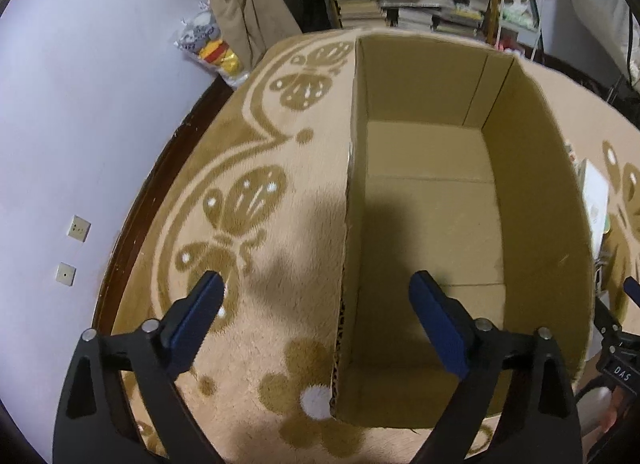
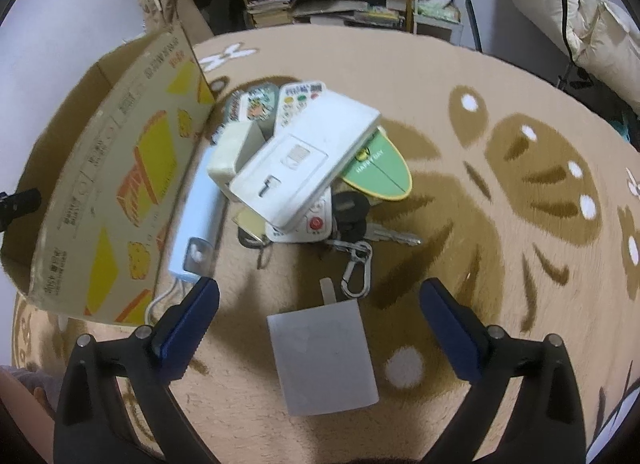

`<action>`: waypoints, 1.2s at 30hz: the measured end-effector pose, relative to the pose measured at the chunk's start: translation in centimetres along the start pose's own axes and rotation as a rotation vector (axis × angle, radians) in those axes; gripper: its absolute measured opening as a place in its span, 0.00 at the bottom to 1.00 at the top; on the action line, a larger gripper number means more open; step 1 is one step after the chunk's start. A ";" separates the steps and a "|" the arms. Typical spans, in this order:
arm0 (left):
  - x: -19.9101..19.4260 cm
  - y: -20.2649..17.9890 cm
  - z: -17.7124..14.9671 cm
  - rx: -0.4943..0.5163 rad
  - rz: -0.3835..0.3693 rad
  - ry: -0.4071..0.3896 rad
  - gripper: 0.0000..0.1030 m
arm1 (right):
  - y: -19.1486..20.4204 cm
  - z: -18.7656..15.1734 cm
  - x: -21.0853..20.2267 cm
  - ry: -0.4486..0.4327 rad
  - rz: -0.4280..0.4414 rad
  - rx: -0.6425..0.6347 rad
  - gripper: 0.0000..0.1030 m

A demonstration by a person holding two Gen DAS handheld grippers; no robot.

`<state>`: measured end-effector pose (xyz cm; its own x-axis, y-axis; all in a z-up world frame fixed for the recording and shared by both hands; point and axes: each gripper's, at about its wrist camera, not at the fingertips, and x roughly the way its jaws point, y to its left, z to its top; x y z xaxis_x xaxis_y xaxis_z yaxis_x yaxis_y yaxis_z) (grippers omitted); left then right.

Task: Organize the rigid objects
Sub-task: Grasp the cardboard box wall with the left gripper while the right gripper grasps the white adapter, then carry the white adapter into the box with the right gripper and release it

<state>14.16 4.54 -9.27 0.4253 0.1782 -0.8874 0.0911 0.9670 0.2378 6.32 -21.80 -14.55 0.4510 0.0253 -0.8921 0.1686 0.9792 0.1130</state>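
So this looks like the very start of the sorting job: the open brown cardboard box (image 1: pixel 424 199) sits on the tan plush rug with the brown butterfly pattern (image 1: pixel 256 191) and, as far as the left wrist view shows, there's nothing inside it yet. The left gripper (image 1: pixel 318 304) hangs over the box's near left wall with its blue-padded jaws spread wide, one finger outside the box and one over the inside, holding nothing. The right gripper (image 2: pixel 320 310) is also wide open and empty, hovering low over a pale grey translucent squarish plastic piece (image 2: pixel 322 360) that lies flat on the rug between its fingers, a bit apart from everything else. Just beyond that is the actual pile, right beside the box's printed yellow-and-orange outer wall: a big white rectangular plastic device (image 2: pixel 304 159) tilted on top, a white remote with coloured buttons (image 2: pixel 298 101) under it, a cream plastic block (image 2: pixel 228 155), a light blue long slim gadget (image 2: pixel 198 219) lying along the box wall, a green oval "HAPPY DAY" tag (image 2: pixel 380 173), and a bunch of keys with a silver carabiner (image 2: pixel 356 252). My guess is the grey piece is first up, since it's already lined up. It's flat on soft pile, so the fingers probably need to drop low and pinch across its side edges, then carry it left over the box wall.
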 end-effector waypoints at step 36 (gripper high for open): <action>4.2 -0.2 -0.4 -0.025 -0.068 0.179 0.13 | 0.5 0.0 0.0 0.011 -0.047 0.004 0.54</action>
<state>15.58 5.12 -13.20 0.2522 0.1394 -0.9576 0.0904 0.9818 0.1667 6.36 -21.29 -14.49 0.4325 -0.0182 -0.9015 0.1926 0.9786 0.0726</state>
